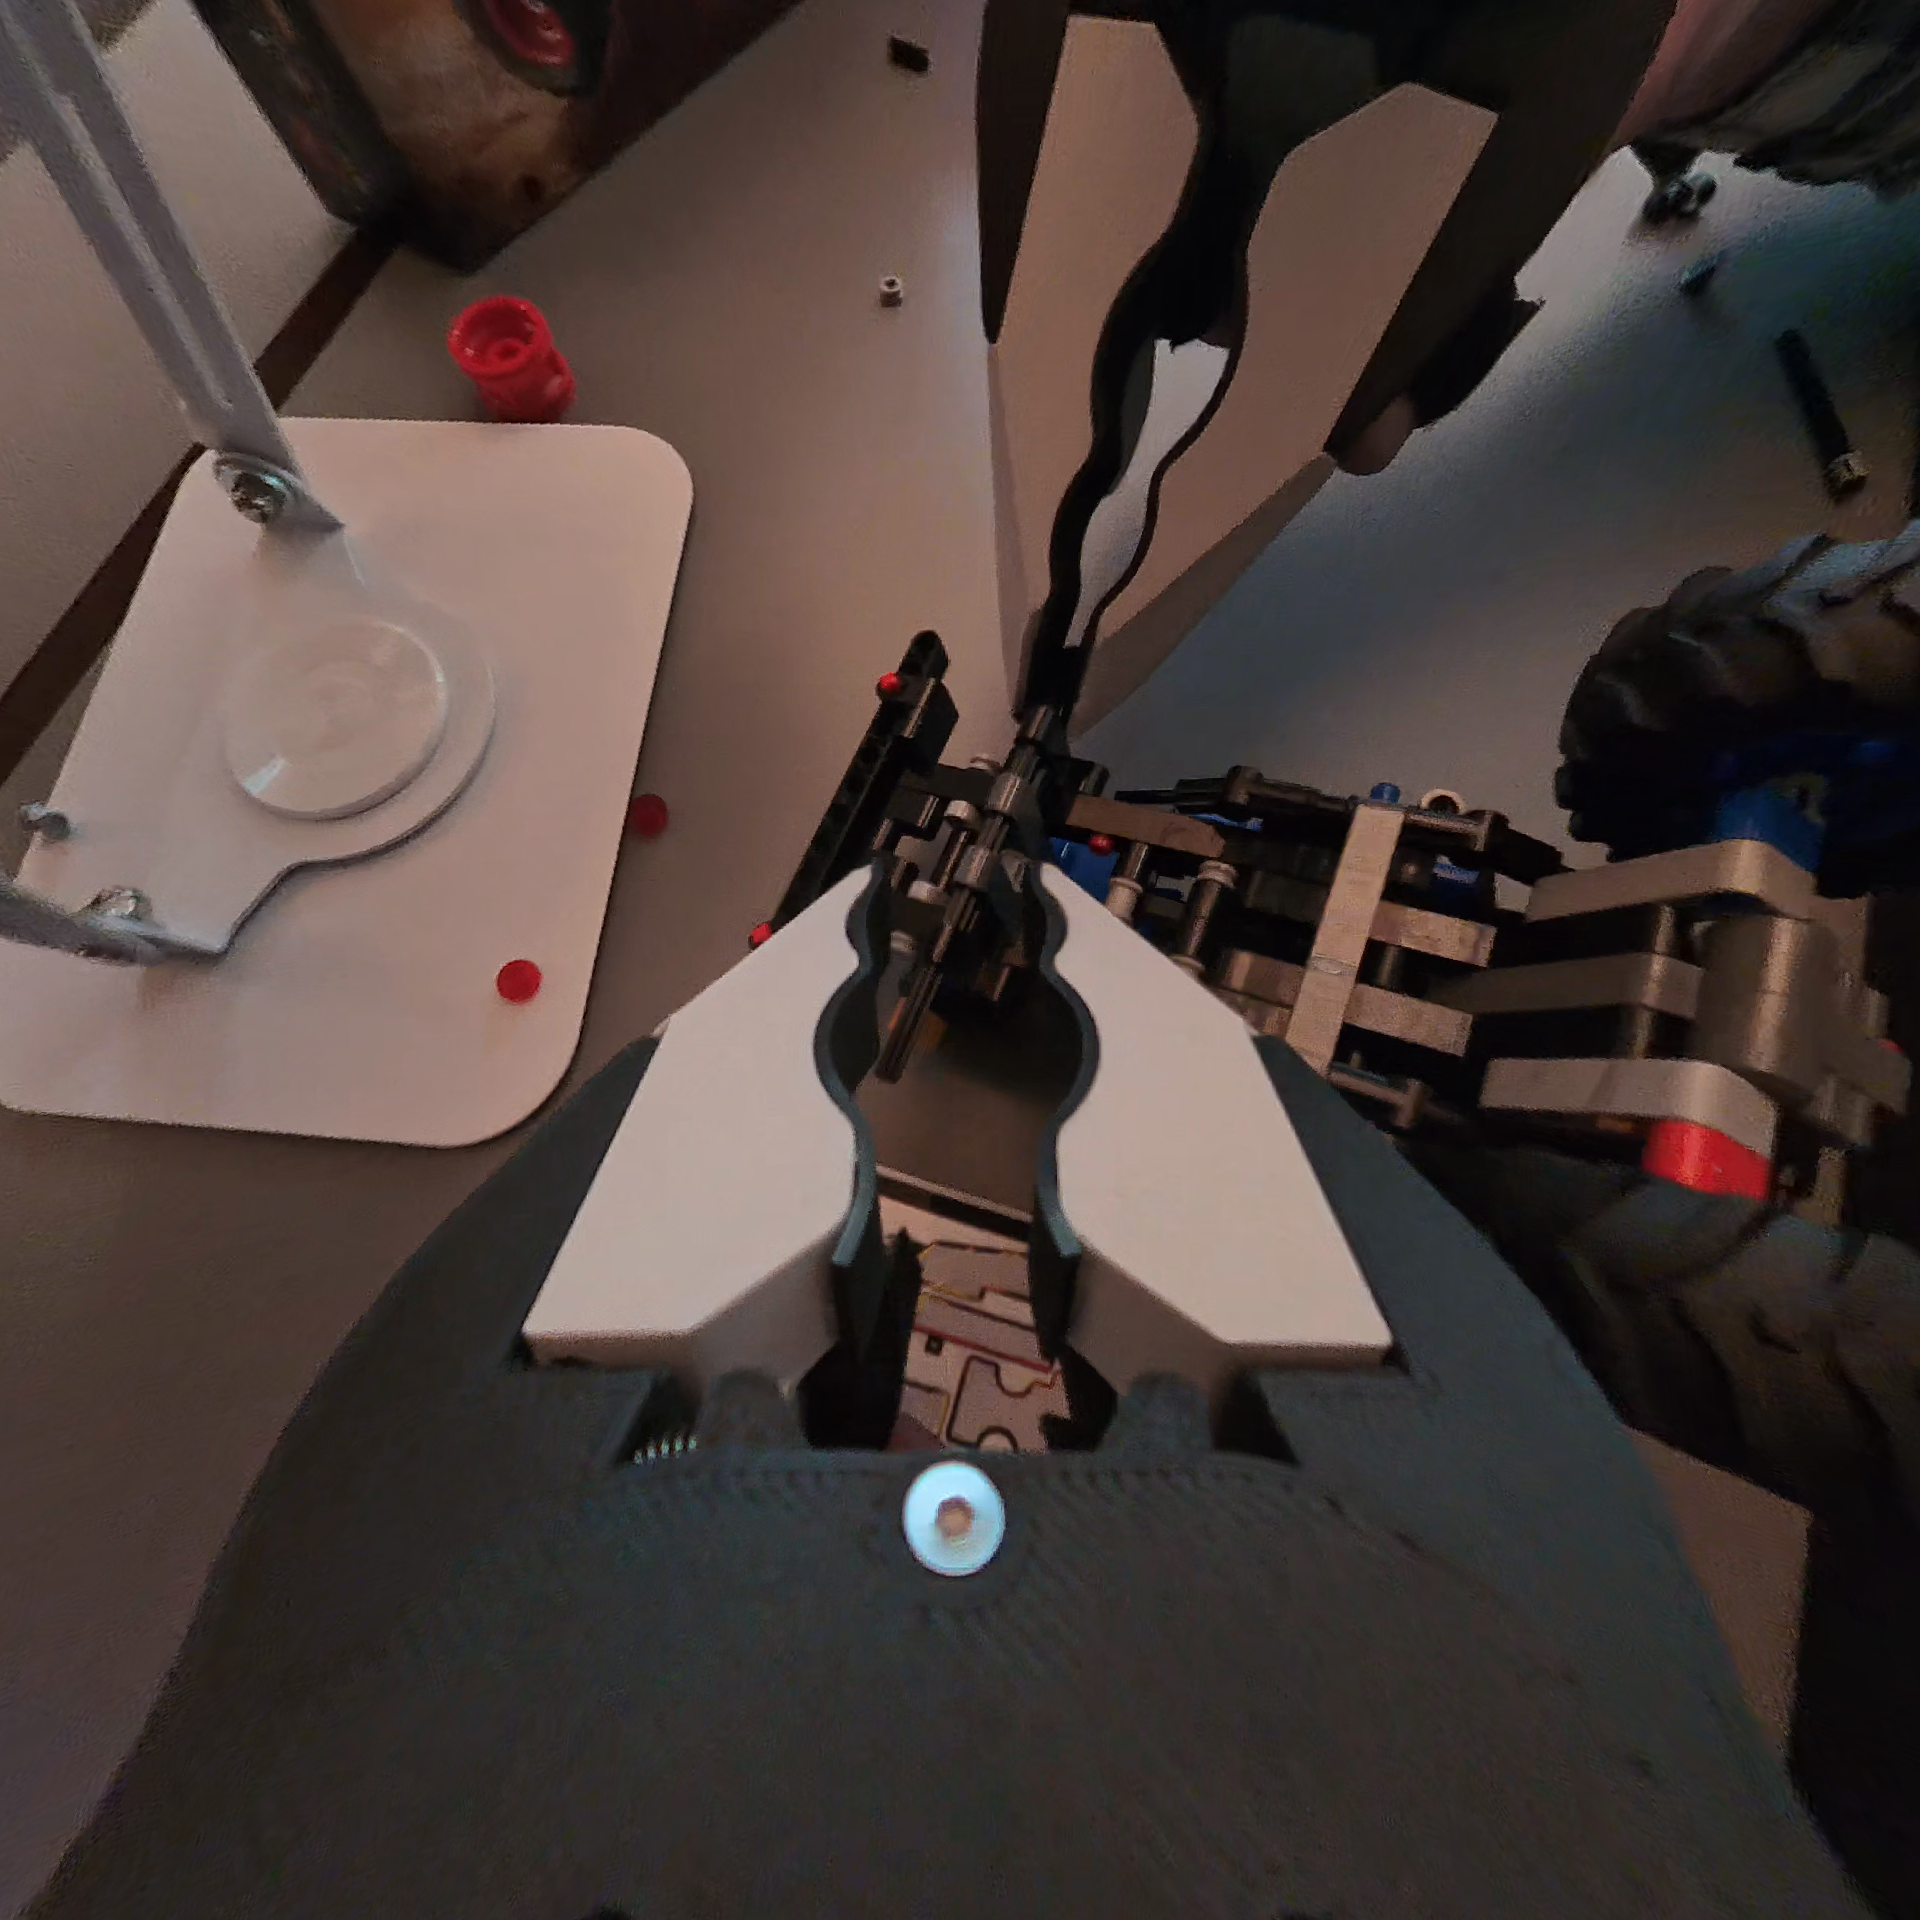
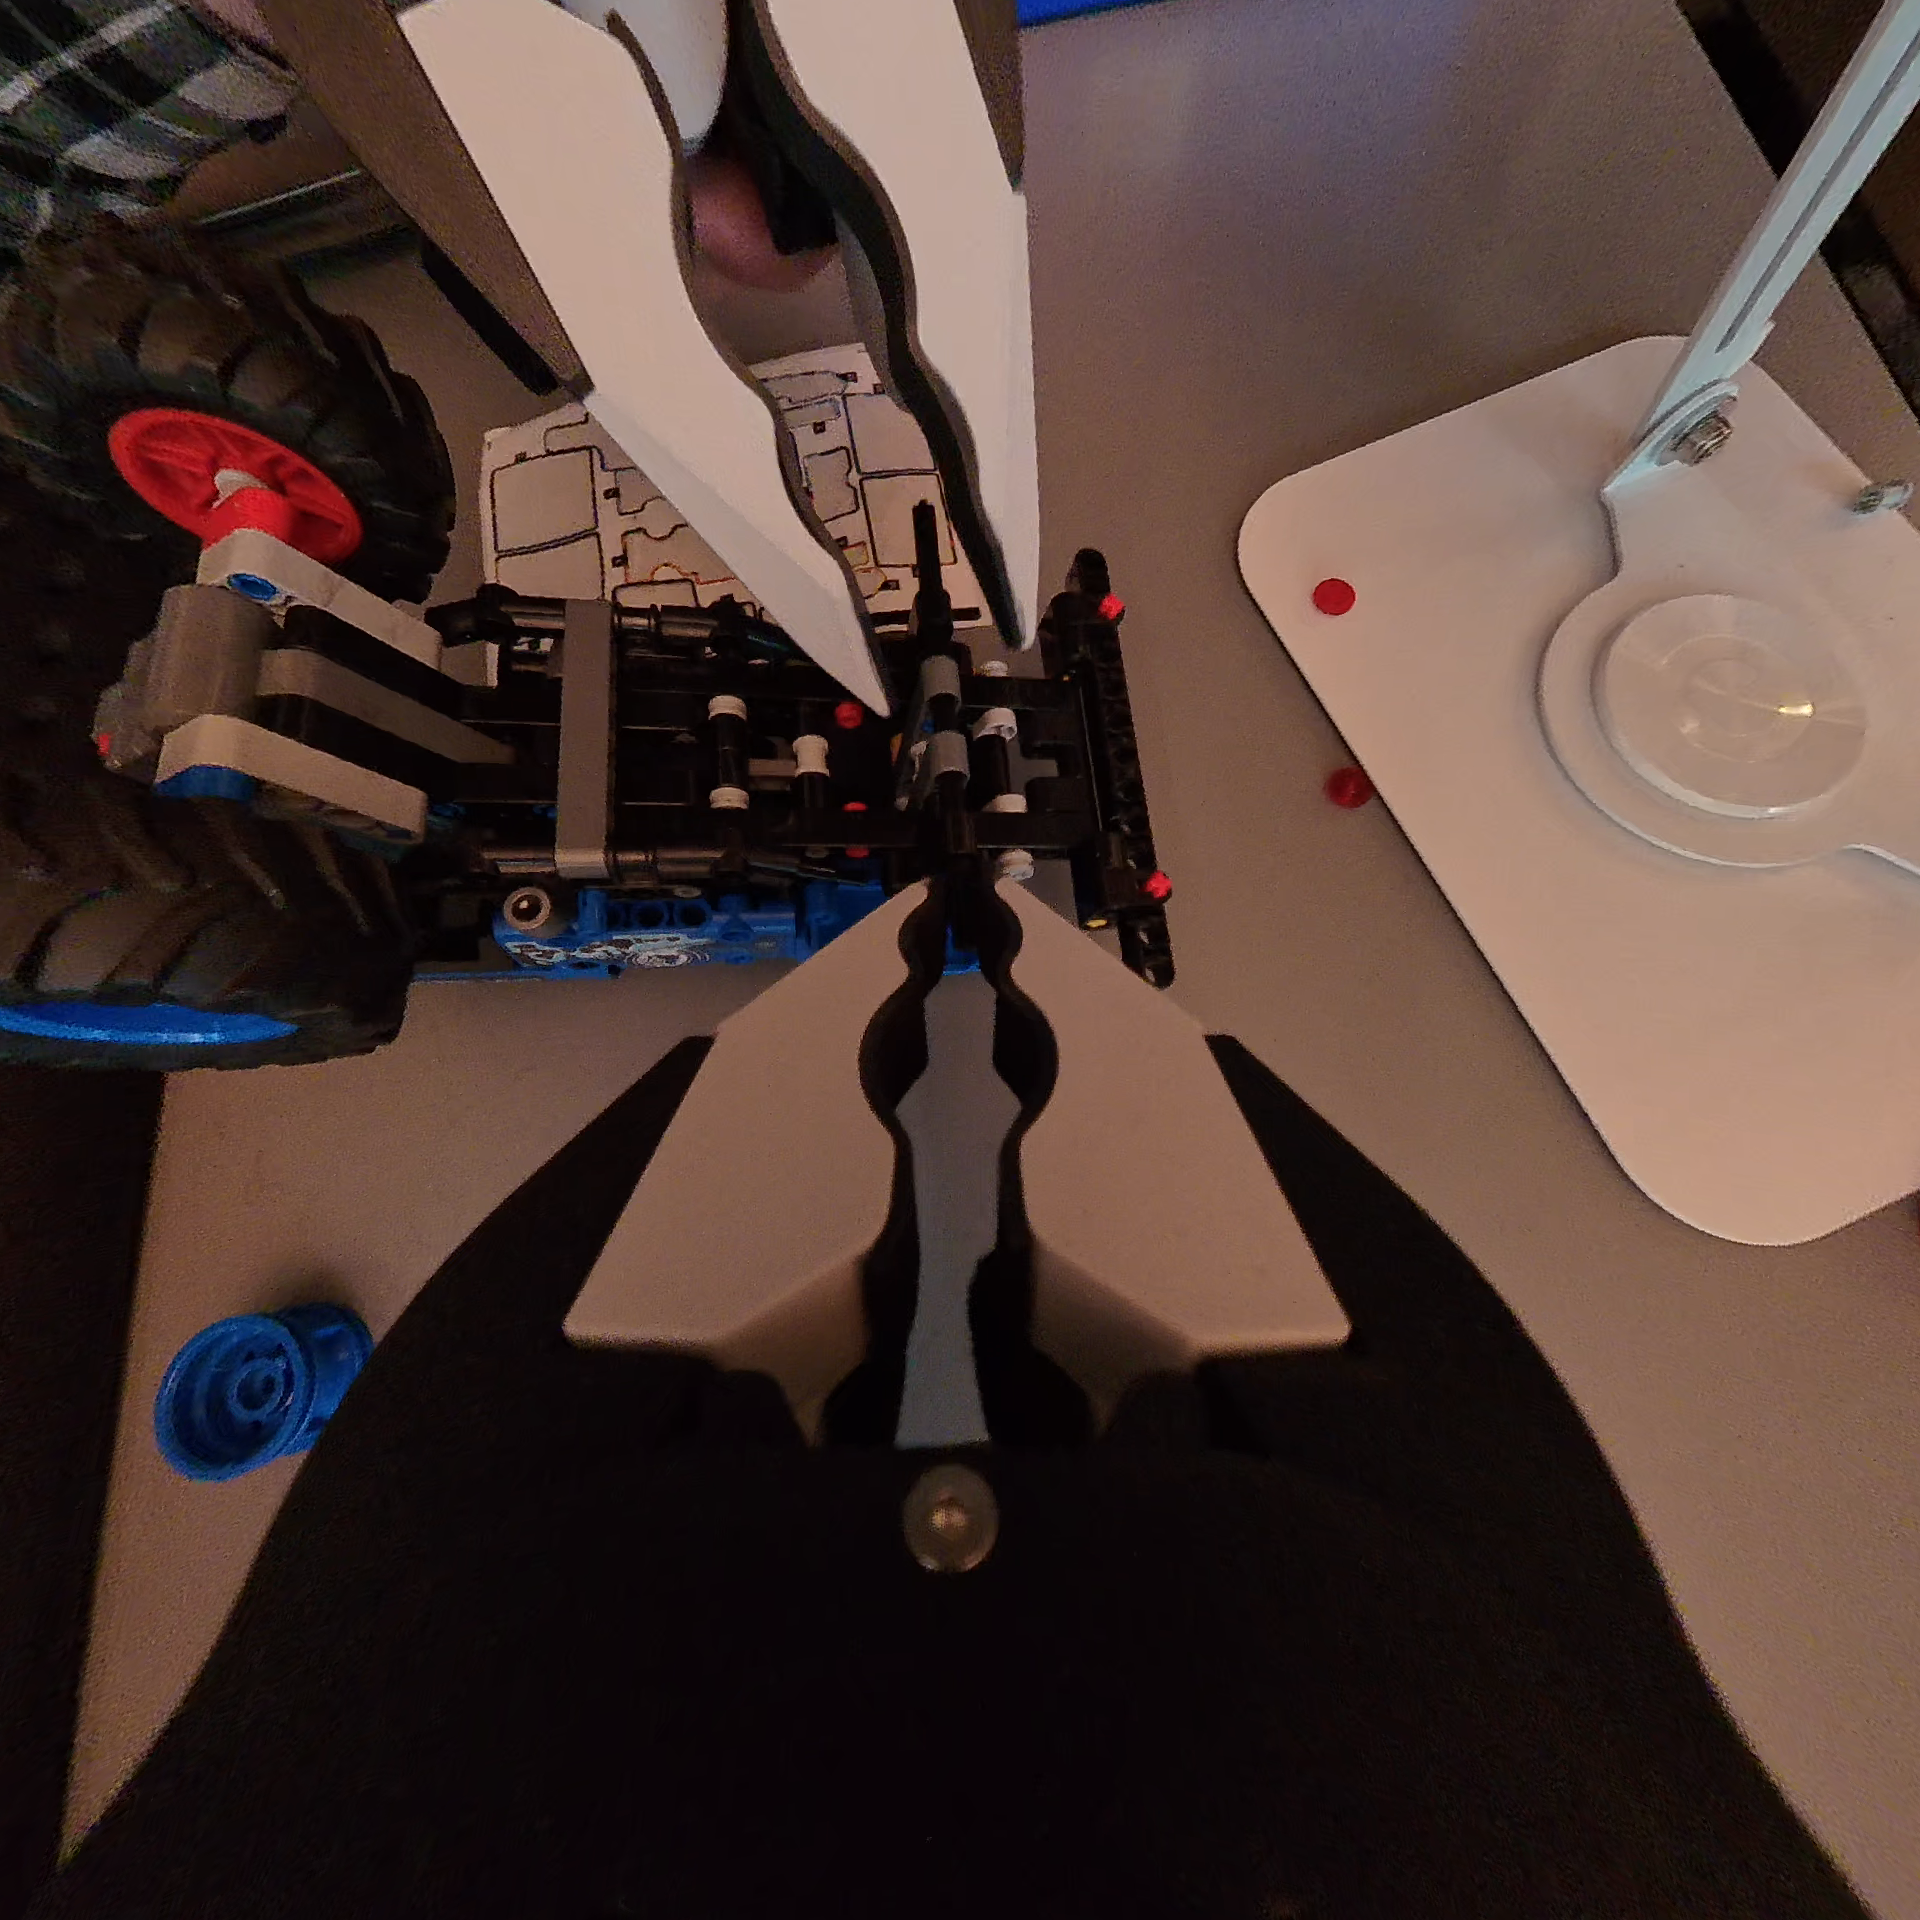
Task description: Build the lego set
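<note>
The right tongs [image 2: 961,894] are sitting almost closed, their tips pinching the near end of a thin black axle [image 2: 943,727] that is running across the lego chassis [image 2: 665,769]. In the left wrist view the same axle [image 1: 977,873] is reaching in between the tips of the left tongs [image 1: 956,894], which are standing narrowly parted around it; whether their pads are actually pressing on it cannot be told. From the right wrist view the left tongs [image 2: 940,665] are coming in from the far side, tips down at the chassis and either side of the axle, so the two pairs are meeting nose to nose over the model.

The chassis is lying on the grey bench [image 2: 1299,260], just ahead of both tongs, with a big black tyre on a red hub [image 2: 234,483] at its left end. A printed sheet of outlined shapes [image 2: 561,520] is lying on the bench just beyond the chassis; no wording on it can be made out.

A blue wheel hub [image 2: 255,1387] is lying near the right tongs' left flank. Farther off, a white stand base [image 1: 343,779] is resting on the bench, with small red pieces [image 1: 517,980] on and beside it and a red wheel hub [image 1: 509,358] beyond.
</note>
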A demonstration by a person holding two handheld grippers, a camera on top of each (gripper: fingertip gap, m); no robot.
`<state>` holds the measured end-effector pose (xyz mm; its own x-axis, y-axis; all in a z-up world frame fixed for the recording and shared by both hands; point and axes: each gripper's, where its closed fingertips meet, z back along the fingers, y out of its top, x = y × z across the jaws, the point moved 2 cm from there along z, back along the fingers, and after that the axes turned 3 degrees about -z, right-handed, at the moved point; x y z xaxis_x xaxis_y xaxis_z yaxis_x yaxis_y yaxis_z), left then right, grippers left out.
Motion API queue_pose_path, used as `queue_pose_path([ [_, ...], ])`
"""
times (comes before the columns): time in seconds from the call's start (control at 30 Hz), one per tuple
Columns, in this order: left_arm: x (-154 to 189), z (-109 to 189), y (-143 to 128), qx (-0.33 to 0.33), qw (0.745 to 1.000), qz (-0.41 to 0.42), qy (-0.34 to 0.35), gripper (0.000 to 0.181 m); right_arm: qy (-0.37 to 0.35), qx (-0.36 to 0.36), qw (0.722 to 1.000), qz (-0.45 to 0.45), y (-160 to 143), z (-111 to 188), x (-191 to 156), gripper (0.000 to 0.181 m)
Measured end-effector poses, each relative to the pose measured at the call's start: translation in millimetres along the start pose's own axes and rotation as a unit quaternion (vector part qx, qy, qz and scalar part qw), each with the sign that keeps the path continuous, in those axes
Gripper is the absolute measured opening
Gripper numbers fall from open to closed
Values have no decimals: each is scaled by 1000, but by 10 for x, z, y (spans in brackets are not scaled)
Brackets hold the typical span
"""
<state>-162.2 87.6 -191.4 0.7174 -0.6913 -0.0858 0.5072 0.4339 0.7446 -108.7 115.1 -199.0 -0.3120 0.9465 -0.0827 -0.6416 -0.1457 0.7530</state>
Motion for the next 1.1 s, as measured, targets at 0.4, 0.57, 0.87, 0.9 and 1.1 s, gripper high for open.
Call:
queue_pose_path([
  [0.4, 33, -98, -61, 2, 1000, 11, -28, 12, 17, -6, 1000, -24, -159, 219, 97, 12],
  [0.57, 41, -93, -63, 11, 999, 14, -31, 11, -31, 7, 999, -1, -36, 785, 110, 15],
  [0.87, 122, -159, 4, 31, 998, 0, -45, 11, -178, -41, 980, -74, -993, 2298, -57, 16],
  [0.9, 126, -163, 10, 32, 998, 0, -45, 11, -190, -45, 977, -91, -1134, 2368, -90, 15],
  [1.1, 154, -175, 23, 39, 998, 2, -44, 12, -250, -49, 954, -162, -1751, 2567, -229, 13],
])
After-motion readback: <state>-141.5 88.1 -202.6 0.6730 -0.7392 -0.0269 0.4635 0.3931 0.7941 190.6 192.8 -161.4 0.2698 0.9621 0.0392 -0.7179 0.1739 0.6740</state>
